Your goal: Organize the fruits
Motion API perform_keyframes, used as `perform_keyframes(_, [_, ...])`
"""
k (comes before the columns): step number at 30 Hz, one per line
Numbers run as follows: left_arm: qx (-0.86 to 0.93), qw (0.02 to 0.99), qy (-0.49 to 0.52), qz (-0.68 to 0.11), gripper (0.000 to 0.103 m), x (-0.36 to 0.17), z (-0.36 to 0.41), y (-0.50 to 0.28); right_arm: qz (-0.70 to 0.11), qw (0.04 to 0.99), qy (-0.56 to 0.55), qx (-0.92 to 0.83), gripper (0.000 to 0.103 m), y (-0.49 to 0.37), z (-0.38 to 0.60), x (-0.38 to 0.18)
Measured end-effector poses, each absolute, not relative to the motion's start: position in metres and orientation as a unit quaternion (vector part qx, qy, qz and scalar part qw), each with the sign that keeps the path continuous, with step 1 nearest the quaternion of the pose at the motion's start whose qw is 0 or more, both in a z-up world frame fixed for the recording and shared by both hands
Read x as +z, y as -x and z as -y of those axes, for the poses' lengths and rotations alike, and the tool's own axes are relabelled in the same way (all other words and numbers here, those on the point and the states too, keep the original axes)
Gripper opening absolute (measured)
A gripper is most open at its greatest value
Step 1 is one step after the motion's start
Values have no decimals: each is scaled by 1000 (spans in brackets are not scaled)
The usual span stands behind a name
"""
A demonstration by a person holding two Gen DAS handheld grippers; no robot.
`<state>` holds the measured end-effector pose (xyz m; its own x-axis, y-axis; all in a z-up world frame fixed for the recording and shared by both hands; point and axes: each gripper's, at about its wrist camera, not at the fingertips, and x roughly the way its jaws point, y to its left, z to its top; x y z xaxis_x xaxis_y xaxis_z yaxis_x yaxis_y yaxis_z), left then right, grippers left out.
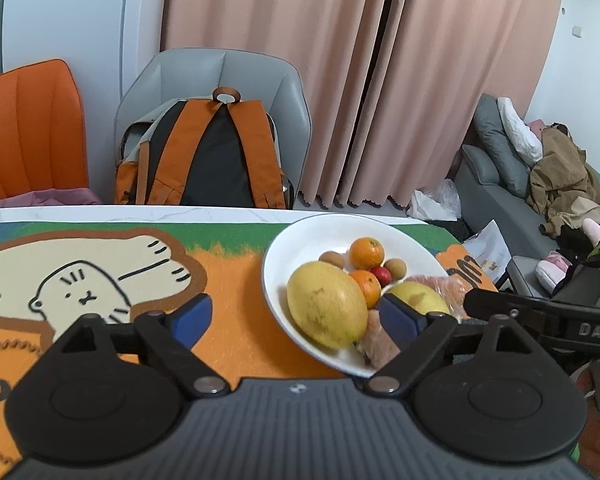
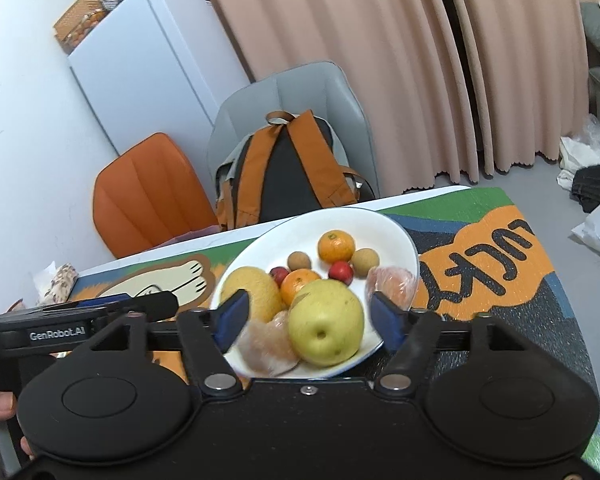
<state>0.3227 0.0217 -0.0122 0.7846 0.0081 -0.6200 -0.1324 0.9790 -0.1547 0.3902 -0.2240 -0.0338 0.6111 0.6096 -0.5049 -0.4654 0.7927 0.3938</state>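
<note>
A white bowl (image 1: 284, 240) (image 2: 396, 232) on the cartoon mat holds a yellow mango (image 1: 326, 304) (image 2: 256, 292), a yellow-green pear (image 2: 326, 326) (image 1: 418, 296), two oranges (image 1: 366, 253) (image 2: 336, 246), small brown longans (image 2: 363, 261), red fruits (image 2: 341, 270) and wrapped pomelo pieces (image 2: 266, 346). My left gripper (image 1: 300, 318) is open and empty, its right finger over the bowl's near edge. My right gripper (image 2: 312, 320) is open; its fingers flank the pear without touching it.
The orange and green cartoon mat (image 1: 228, 280) covers a white marble table (image 1: 140, 213). Behind the table stand an orange chair (image 1: 28, 136) and a grey chair with an orange-black backpack (image 1: 208, 156). A white fridge (image 2: 148, 64) and pink curtains are behind.
</note>
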Motion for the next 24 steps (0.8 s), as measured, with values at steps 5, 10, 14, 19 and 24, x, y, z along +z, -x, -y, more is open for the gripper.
perform_keyframes(5, [44,940,104,-323,94,-7,-21,-301,-312,892,-113,307,89,-367,229,-23])
perform_keyframes(10, [44,941,98,-321,95,-1,-15,-277,-304,895,-112,306,100,-346,233,-17])
perform_keyframes(14, [48,942,99,-316,95,4,-14,-257,-301,897,-115,303,103,-330,237,-15])
perform_keyframes(19, [53,945,105,-306,100,9,-15,-233,-296,900,-116,297,103,-310,243,-11])
perform_keyframes(24, [44,948,112,-294,103,16,-13,-208,-291,904,-108,293,103,-292,245,-7])
